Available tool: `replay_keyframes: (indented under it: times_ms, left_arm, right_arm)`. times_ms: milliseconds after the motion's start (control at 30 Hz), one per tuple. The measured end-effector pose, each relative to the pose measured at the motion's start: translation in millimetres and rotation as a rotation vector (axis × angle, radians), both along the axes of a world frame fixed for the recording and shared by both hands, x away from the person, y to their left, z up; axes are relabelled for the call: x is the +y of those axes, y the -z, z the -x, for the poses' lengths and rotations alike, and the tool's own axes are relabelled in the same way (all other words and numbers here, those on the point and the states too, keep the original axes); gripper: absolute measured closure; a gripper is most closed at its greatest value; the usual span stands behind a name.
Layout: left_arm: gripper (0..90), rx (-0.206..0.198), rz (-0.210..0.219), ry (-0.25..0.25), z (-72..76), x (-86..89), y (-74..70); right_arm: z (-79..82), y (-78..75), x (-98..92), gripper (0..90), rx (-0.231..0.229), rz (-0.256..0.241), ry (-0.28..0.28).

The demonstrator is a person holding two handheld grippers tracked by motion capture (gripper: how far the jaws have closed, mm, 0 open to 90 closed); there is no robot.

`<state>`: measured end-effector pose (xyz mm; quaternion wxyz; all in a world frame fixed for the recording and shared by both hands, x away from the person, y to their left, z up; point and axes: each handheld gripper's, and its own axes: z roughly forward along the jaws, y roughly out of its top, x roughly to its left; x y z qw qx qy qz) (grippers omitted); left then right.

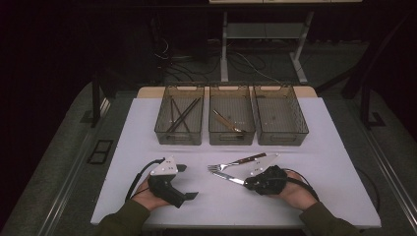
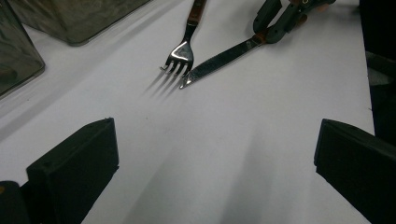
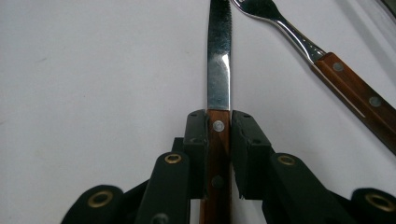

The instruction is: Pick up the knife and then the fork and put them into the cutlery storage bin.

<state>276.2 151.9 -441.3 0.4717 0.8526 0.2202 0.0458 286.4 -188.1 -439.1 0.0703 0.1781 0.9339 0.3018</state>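
knife (image 3: 218, 70), handle clamped between right gripper (image 3: 218, 128) fingers (image 3: 196, 140)

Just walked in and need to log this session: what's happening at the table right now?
A person holds a gripper in each hand at a white table. The right gripper is shut on the wooden handle of a knife, whose blade points toward the fork lying beside it. The left gripper is open and holds nothing. Three clear bins stand at the far side: the left bin holds dark chopstick-like sticks, the middle bin one wooden-handled utensil, and the right bin looks empty.
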Motion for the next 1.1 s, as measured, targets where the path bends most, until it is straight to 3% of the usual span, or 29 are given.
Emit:
replay_keyframes:
  times_ms: [167,367,400,600,800,933,1033,1100]
  left_arm:
    - [0.0,0.0,-0.001,0.0,-0.3,0.1,0.1]
    - [0.0,0.001,0.004,0.001,-0.2,0.3,-0.1]
    - [0.0,0.001,0.005,0.0,-0.1,0.3,-0.1]
    - [0.0,0.0,0.006,0.0,-0.3,0.6,-0.2]
    - [0.0,0.008,0.016,-0.004,-1.2,1.3,-0.1]
    - [0.0,0.014,0.017,-0.004,-2.3,1.8,1.3]
    - [0.0,0.013,0.017,-0.003,-1.8,1.5,1.3]
    - [0.0,0.008,0.01,0.001,-1.1,1.6,0.7]
  right_arm:
    - [3.4,1.3,-0.9,77.5,-0.011,-0.021,0.0]
    - [-0.4,-0.3,-4.1,77.5,0.004,-0.045,-0.016]
    - [0.8,-1.5,-3.6,77.5,0.03,-0.063,-0.009]
    - [3.3,-7.4,-7.2,77.5,0.056,-0.076,-0.04]
    - [6.0,-14.6,-17.2,77.5,0.052,-0.105,-0.057]
    - [8.1,-21.2,-24.1,77.5,0.059,-0.133,-0.031]
    - [5.6,-26.8,-30.6,77.5,0.032,-0.139,-0.028]
    - [5.9,-30.4,-32.3,77.5,0.046,-0.159,-0.007]
